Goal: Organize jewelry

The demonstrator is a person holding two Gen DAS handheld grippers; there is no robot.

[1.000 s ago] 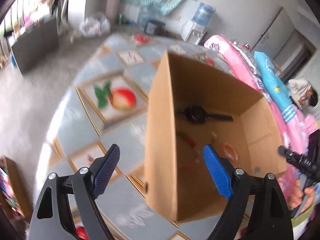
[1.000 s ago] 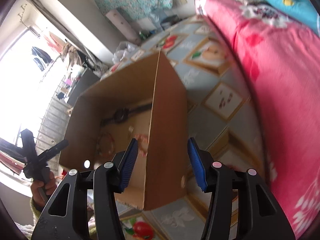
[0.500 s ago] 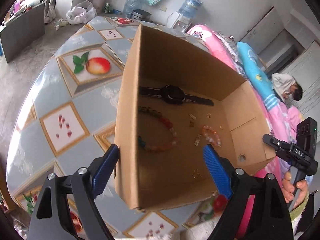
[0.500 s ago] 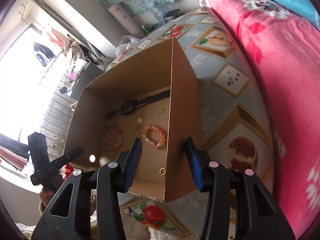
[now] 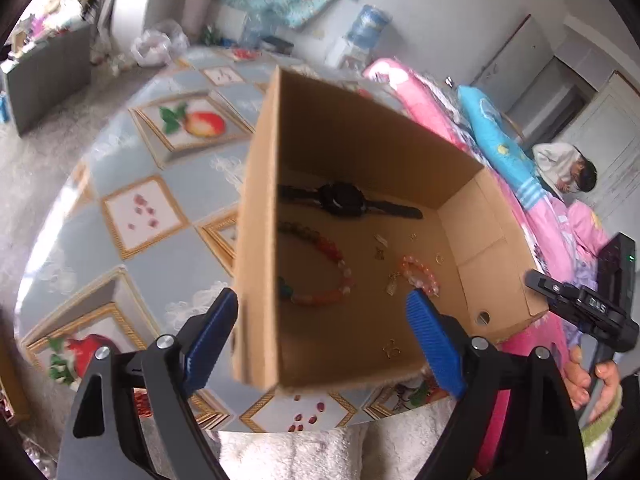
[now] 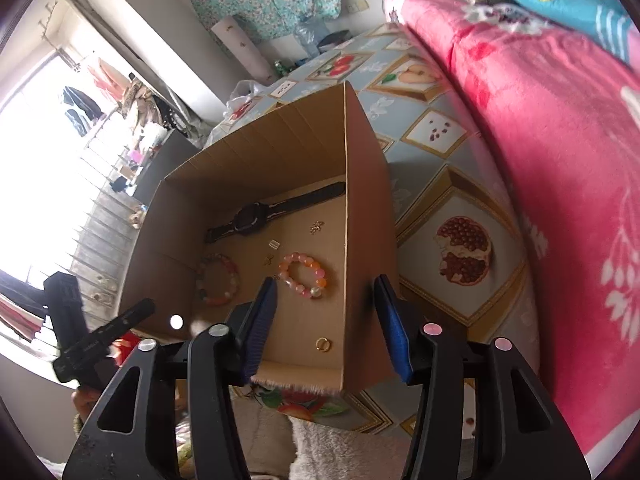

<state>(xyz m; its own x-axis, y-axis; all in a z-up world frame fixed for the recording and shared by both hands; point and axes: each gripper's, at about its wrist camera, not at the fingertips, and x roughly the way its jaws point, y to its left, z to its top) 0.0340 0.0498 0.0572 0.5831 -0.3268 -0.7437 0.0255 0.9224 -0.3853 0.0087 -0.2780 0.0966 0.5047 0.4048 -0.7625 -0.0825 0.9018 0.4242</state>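
Both pairs of fingers stand spread: the left gripper (image 5: 322,334) straddles the box (image 5: 256,240) wall without touching it, and the right gripper (image 6: 326,322), jaws just widened, straddles the opposite wall. Inside lie a watch (image 6: 256,218) and bracelets (image 6: 304,276); tiny charms (blurred) stay indistinct. A fruit-patterned tablecloth (image 5: 152,216) lies beneath the box, with a pink blanket (image 6: 560,160) at right.

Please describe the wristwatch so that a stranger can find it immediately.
Look inside the open cardboard box on the fruit-patterned table. The black wristwatch lies flat along the far wall, straps stretched straight. It is the only dark piece; its neighbours are coloured bead bracelets.
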